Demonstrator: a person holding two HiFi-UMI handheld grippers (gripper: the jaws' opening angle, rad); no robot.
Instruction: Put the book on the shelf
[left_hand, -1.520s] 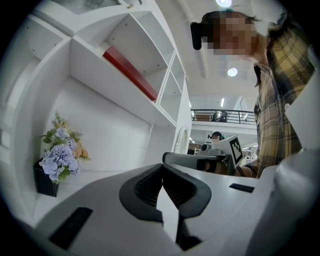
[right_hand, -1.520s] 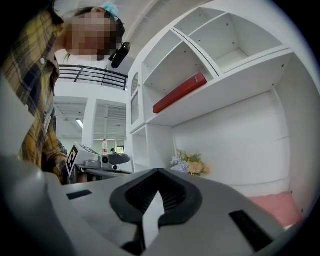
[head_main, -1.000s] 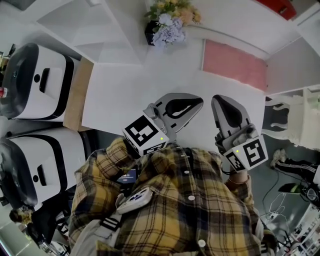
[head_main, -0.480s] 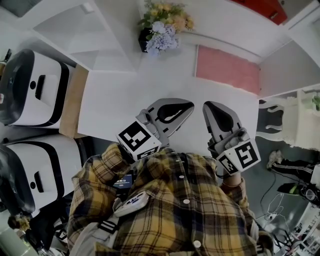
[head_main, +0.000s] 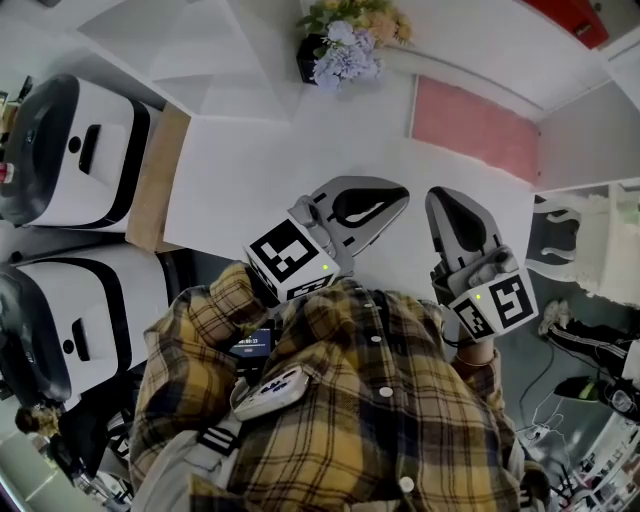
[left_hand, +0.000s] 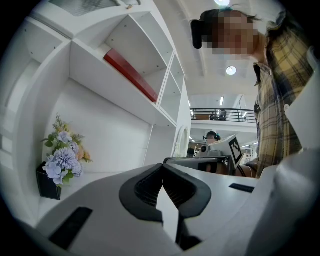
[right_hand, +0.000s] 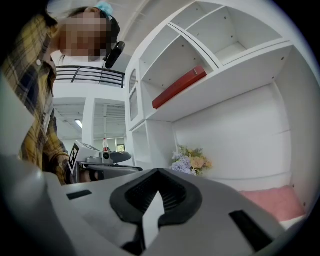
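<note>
left gripper (head_main: 397, 198) and right gripper (head_main: 445, 200), fingers (left_hand: 142, 187) tight together, empty, over white desk (head_main: 250, 170); red book (right_hand: 179, 87) on shelf (right_hand: 240, 70)

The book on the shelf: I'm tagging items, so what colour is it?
Red; the book shows best in the right gripper view.

Quick headcount: two grippers, the left gripper (left_hand: 162, 169) and the right gripper (right_hand: 159, 172). One red book (right_hand: 178, 87), one bunch of flowers (head_main: 350, 55) top centre, one pink mat (head_main: 475, 125) upper right. Two black-and-white machines down the left edge, upper machine (head_main: 70, 150) and lower machine (head_main: 60, 330).
</note>
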